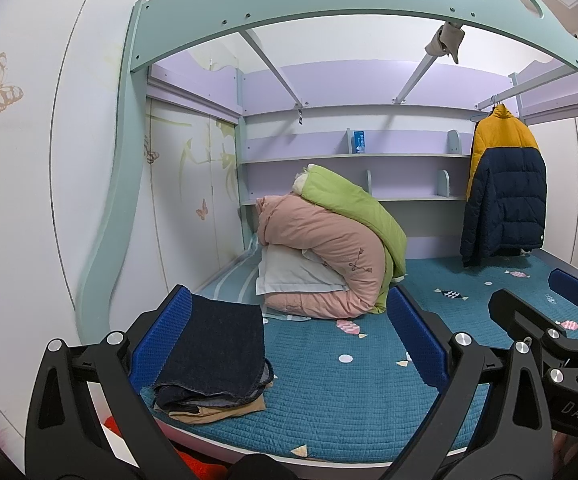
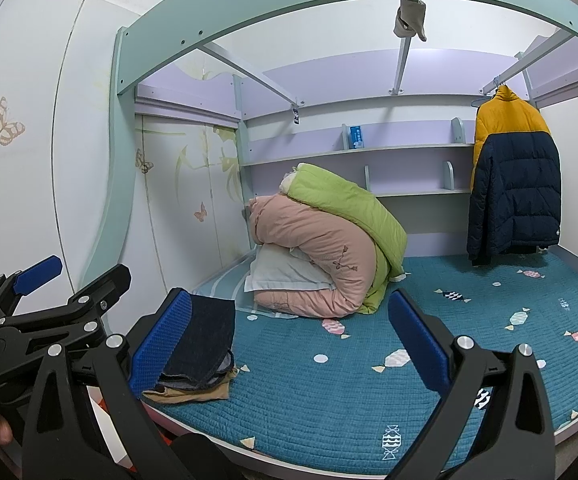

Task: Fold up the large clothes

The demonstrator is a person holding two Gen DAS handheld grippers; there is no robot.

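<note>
A yellow and navy puffer jacket hangs on a hanger from a rail at the right of the bed; it also shows in the right wrist view. A folded stack of dark denim and tan clothes lies at the bed's front left corner, also in the right wrist view. My left gripper is open and empty above the bed's front edge. My right gripper is open and empty beside it, and it shows in the left wrist view. The left gripper shows in the right wrist view.
A teal quilted mattress with candy prints covers the bed. Rolled pink and green duvets over a white pillow sit at the back left. Shelves line the back wall. A bunk frame arches overhead.
</note>
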